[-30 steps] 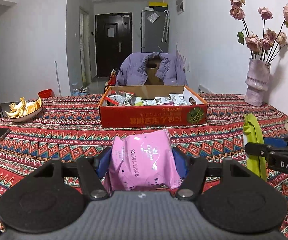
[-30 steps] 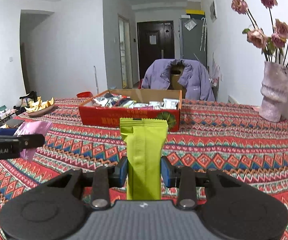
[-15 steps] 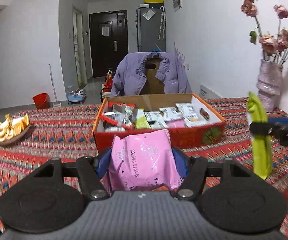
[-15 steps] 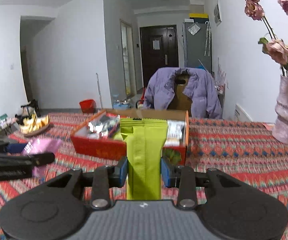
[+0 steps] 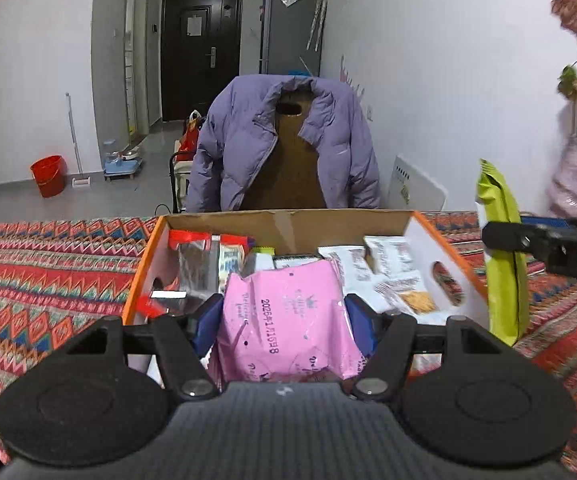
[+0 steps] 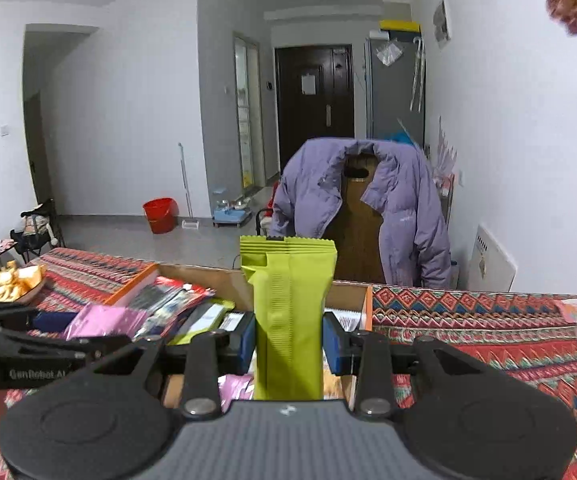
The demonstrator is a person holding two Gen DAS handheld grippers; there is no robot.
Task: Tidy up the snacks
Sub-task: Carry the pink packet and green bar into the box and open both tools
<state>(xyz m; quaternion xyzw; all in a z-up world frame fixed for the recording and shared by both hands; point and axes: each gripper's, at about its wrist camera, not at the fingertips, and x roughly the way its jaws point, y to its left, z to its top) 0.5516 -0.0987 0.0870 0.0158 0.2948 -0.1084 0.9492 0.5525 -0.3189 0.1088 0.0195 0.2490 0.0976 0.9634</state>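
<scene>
My left gripper (image 5: pixel 288 320) is shut on a pink snack packet (image 5: pixel 288 320) and holds it over the near side of the open red cardboard box (image 5: pixel 288 224), which holds several snack packets. My right gripper (image 6: pixel 288 340) is shut on an upright green snack packet (image 6: pixel 288 312) over the box's right end (image 6: pixel 362 308). The green packet also shows in the left wrist view (image 5: pixel 500 248), right of the box. The pink packet shows at the left in the right wrist view (image 6: pixel 104 320).
The box sits on a table with a patterned red cloth (image 5: pixel 48 256). A chair draped with a purple jacket (image 5: pixel 284 140) stands behind the table. A pink vase of dried flowers (image 5: pixel 576 180) is at the right. A bowl of orange peel (image 6: pixel 12 280) is at the far left.
Both grippers have moved forward and up with their packets, from in front of the box to over it. The box now fills the lower view.
</scene>
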